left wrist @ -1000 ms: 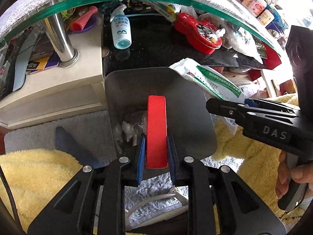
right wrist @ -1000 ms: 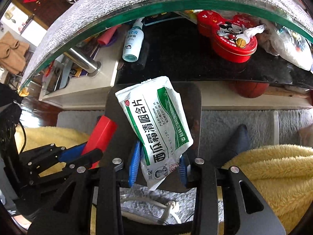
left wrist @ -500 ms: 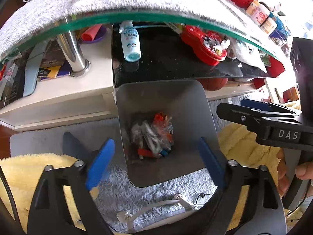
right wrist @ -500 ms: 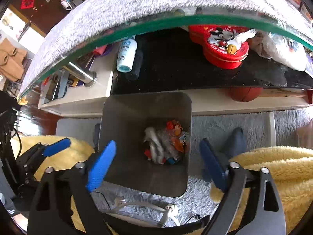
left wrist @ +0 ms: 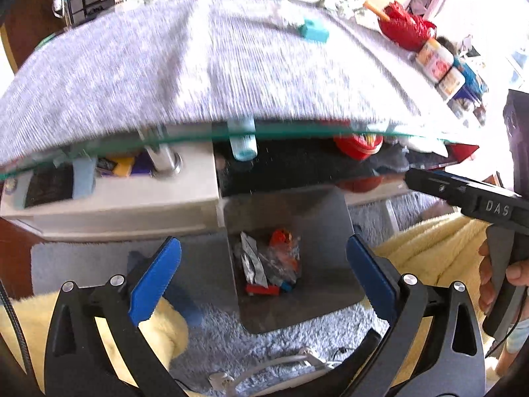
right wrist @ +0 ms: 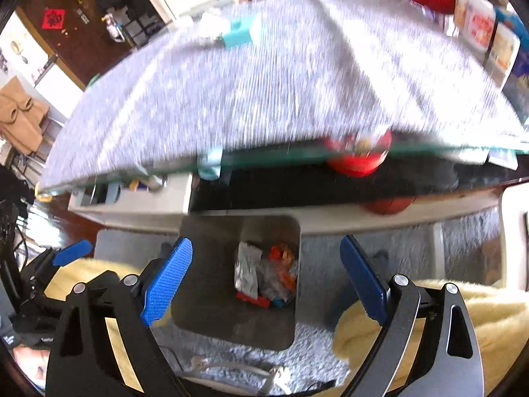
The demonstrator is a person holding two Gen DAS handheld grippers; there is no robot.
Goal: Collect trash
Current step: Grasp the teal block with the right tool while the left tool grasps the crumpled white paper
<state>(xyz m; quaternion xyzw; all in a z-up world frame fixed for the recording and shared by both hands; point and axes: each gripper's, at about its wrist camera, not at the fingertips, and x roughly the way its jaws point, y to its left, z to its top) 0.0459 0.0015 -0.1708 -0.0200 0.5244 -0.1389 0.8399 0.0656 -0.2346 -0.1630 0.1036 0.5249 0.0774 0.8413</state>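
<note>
Hanging over the bin (left wrist: pixel 330 218), both tools (left wrist: pixel 264 274) (right wrist: pixel 267 274) gape wide, empty; red block (left wrist: pixel 263 289) lies crosswise inside.

The square grey metal waste bin (left wrist: pixel 317 211) stands on the pale shaggy carpet (left wrist: pixel 211 337), at twelve o'clock from the left gripper (left wrist: pixel 264 281), just before the low cream table shelf (left wrist: pixel 132 198). In the bin lies a heap of crumpled foil and plastic wrappers (left wrist: pixel 269 264), with a red block (left wrist: pixel 261 289) at the heap's six o'clock. Above the shelf spans the glass tabletop under a grey woven cloth (left wrist: pixel 198 66). A teal box (left wrist: pixel 314 33) sits on the cloth at one o'clock. Yellow fleece (left wrist: pixel 429 248) lies at the bin's three o'clock, the right gripper (right wrist: pixel 264 278) over it.
</note>
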